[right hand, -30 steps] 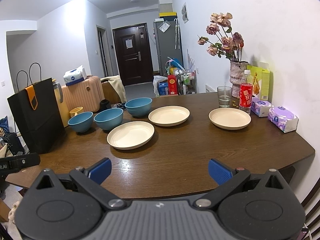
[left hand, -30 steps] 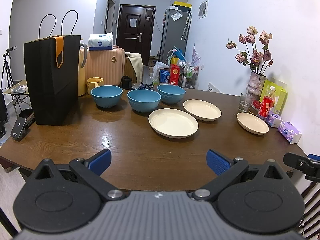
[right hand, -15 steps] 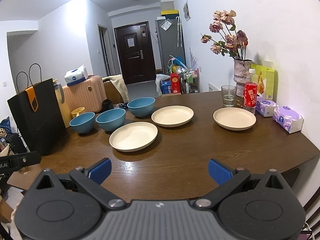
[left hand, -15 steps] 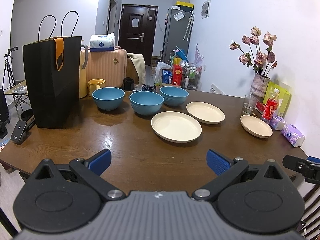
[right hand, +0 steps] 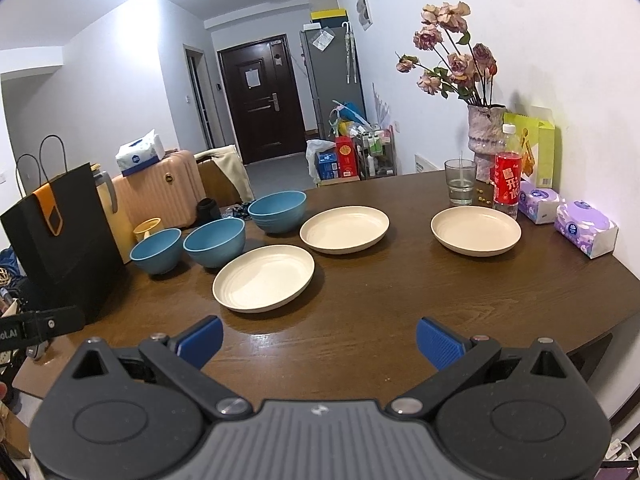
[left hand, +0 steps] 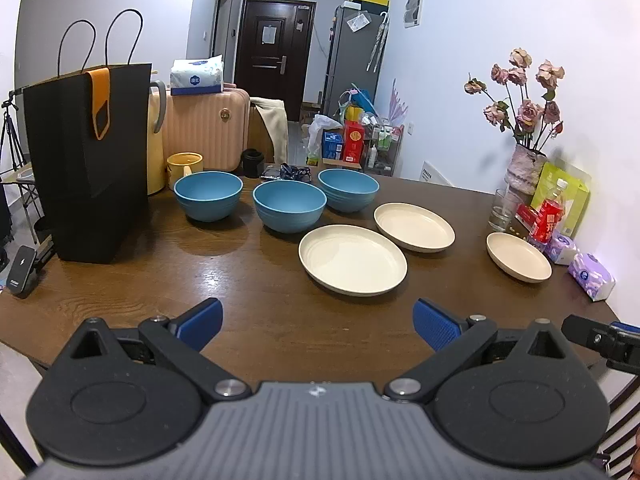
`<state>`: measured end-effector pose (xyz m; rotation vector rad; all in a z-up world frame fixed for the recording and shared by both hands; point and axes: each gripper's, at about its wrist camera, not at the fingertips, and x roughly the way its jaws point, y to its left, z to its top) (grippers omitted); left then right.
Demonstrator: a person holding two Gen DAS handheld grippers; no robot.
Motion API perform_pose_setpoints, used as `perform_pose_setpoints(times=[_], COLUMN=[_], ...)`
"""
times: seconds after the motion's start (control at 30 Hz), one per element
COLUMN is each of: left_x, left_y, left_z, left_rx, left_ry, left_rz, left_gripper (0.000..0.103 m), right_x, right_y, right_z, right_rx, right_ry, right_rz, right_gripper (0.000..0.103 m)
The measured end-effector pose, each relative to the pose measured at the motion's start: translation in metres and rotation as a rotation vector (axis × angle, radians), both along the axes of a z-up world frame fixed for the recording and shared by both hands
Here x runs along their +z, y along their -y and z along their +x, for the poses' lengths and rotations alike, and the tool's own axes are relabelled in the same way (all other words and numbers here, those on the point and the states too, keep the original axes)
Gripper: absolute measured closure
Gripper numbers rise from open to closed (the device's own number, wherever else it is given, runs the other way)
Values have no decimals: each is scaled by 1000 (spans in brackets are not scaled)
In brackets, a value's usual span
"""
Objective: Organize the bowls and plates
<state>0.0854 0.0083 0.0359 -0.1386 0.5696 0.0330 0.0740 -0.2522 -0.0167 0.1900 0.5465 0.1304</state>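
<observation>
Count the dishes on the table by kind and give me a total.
Blue bowls: 3
Cream plates: 3
Total: 6 dishes, all lying apart on the table, none stacked.

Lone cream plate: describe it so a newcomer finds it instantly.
Start at the flower vase by the wall. Right in front of it, beside the water glass and red-labelled bottle, lies the lone cream plate. The other two plates sit together near the blue bowls.
</observation>
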Motion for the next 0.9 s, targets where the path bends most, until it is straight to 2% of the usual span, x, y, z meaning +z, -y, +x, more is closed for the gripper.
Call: perform_pose_setpoints(times=[0.27, 0.9], left_x=[-4, -17], left_y=[-9, -38], left_z=[34, 153], left_rx=[20, -57], left_ry=[-21, -102], left_rz=[-36, -17], left_gripper=[0, 0], right_x=[3, -20], right_y=[-9, -42], right_z=[36, 136], right_rx=[10, -64], right_ry=[-20, -126], right_rz=[-2, 9], right_gripper=[0, 0])
